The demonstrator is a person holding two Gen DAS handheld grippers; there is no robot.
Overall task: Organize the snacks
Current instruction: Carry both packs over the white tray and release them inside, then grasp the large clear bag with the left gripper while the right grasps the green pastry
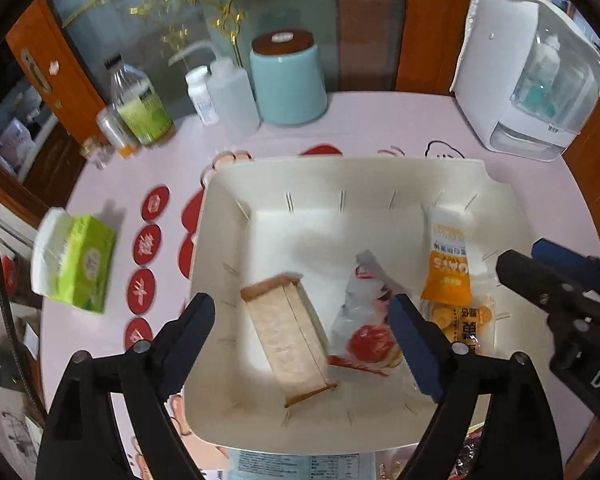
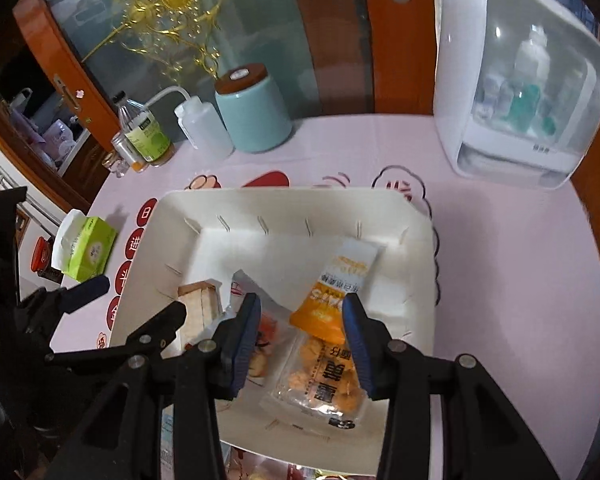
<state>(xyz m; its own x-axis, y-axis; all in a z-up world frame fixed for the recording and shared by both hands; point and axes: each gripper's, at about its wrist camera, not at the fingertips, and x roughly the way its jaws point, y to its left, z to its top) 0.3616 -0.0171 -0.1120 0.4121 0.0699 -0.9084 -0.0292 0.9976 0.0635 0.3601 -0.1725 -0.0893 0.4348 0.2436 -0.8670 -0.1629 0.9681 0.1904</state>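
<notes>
A white bin (image 1: 340, 162) (image 2: 284, 194) stands on the pink tablecloth. In it lie a wrapped bread slice pack (image 1: 288, 336) (image 2: 198, 304), a clear pack with red print (image 1: 364, 320) (image 2: 264, 332), an orange oat packet (image 1: 448, 272) (image 2: 332, 292) and a clear biscuit pack (image 1: 468, 320) (image 2: 320, 380). My left gripper (image 1: 300, 300) (image 2: 142, 295) hangs open wide over the bread, which rests on the bin floor untouched. Over the bin's right side my right gripper (image 2: 302, 300) (image 1: 518, 254) has its jaws a little apart, above the orange and biscuit packs, with nothing between its fingers.
A green tissue pack (image 1: 80, 260) lies left of the bin. Along the back stand bottles (image 1: 140, 104), a white squeeze bottle (image 1: 232, 92), a teal canister (image 1: 288, 80) and a white appliance (image 1: 528, 80). More snack packs (image 1: 300, 464) show at the near edge.
</notes>
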